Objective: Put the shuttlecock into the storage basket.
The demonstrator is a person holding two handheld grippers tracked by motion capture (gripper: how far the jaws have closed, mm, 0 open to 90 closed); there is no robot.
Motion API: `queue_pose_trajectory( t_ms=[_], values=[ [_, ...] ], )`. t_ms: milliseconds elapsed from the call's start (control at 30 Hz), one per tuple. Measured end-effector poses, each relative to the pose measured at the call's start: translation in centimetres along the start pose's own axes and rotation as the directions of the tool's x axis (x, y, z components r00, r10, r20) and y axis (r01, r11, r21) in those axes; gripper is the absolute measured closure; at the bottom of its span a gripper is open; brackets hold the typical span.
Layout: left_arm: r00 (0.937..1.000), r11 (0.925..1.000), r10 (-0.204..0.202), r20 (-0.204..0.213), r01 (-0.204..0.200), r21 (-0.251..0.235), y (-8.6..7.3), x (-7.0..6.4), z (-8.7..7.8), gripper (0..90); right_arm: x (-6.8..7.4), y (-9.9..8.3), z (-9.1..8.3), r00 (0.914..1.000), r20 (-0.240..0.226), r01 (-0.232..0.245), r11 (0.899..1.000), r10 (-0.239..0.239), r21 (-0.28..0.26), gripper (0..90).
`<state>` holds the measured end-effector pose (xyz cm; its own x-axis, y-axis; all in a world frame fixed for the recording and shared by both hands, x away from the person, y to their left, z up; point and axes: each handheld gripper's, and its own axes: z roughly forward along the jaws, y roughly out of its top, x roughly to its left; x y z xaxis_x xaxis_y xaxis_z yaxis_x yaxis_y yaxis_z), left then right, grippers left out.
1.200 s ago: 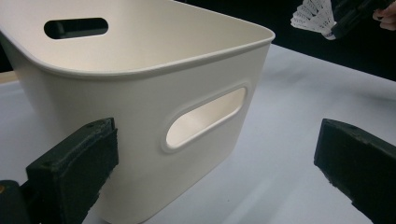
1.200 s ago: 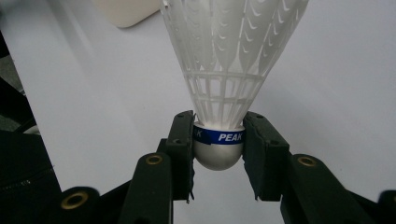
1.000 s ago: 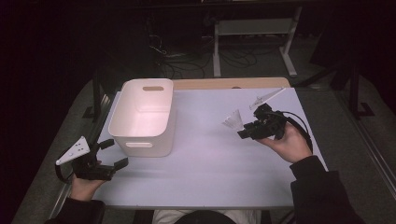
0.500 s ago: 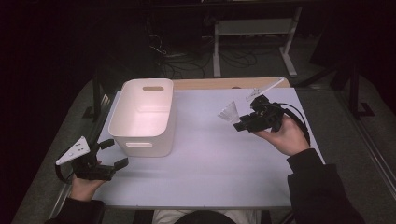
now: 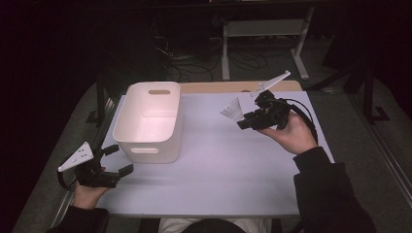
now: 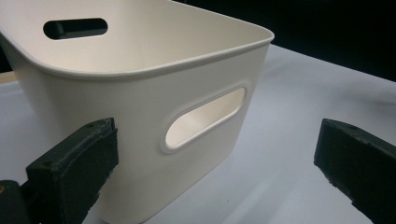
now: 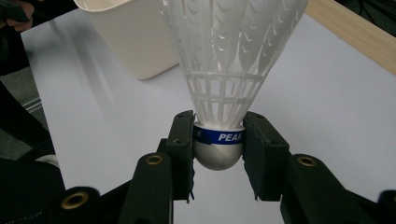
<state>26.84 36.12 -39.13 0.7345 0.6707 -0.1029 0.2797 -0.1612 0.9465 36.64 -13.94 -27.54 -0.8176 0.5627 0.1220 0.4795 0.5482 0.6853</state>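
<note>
Because the shuttlecock (image 7: 229,70), held above the table (image 5: 218,160) right of the bin (image 5: 150,121), looks featherlight with a crushable skirt, the right gripper (image 7: 218,140) wisely pinches its firm rounded cork base, while the left gripper (image 5: 114,160) stands spread.

One shuttlecock (image 7: 232,70) was counted, seen at about 2 o'clock on the table (image 5: 218,165) in the high view. One white bin (image 5: 148,121) was counted, at about 10 o'clock; two handle slots were counted on it, one in each end wall. Two grippers were counted: a left gripper (image 5: 114,160) at 8 o'clock and a right gripper (image 7: 218,142) at 2 o'clock. One table was counted.
</note>
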Motion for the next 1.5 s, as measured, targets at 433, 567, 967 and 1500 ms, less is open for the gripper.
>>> queue_pose_trajectory(
  t_ms=[433, 567, 967, 1500],
  values=[
    [1.0, 1.0, 0.0, 0.0, 0.0, 0.0, 0.0, 0.0, 0.0, 0.0, 0.4, 1.8, 0.6, 0.9998, -0.013, 0.017, 1.0, -0.017, -0.004, 64.0],
    [1.0, 1.0, 0.0, 0.001, 0.0, 0.001, 0.0, 0.0, 0.0, 0.0, 0.7, 2.3, 0.9, 0.9995, -0.017, 0.025, 1.0, -0.025, -0.002, 64.0],
    [1.0, 1.0, 0.0, 0.002, 0.0, -0.001, 0.0, 0.0, 0.0, 0.0, 1.2, 4.2, 1.2, 0.9984, -0.02, 0.052, 0.999, -0.052, -0.008, 64.0],
    [1.0, 1.0, -0.001, 0.003, 0.001, -0.001, 0.0, 0.0, 0.0, 0.0, 2.0, 6.2, 2.4, 0.9954, -0.034, 0.089, 0.996, -0.09, -0.008, 64.0]
  ],
)
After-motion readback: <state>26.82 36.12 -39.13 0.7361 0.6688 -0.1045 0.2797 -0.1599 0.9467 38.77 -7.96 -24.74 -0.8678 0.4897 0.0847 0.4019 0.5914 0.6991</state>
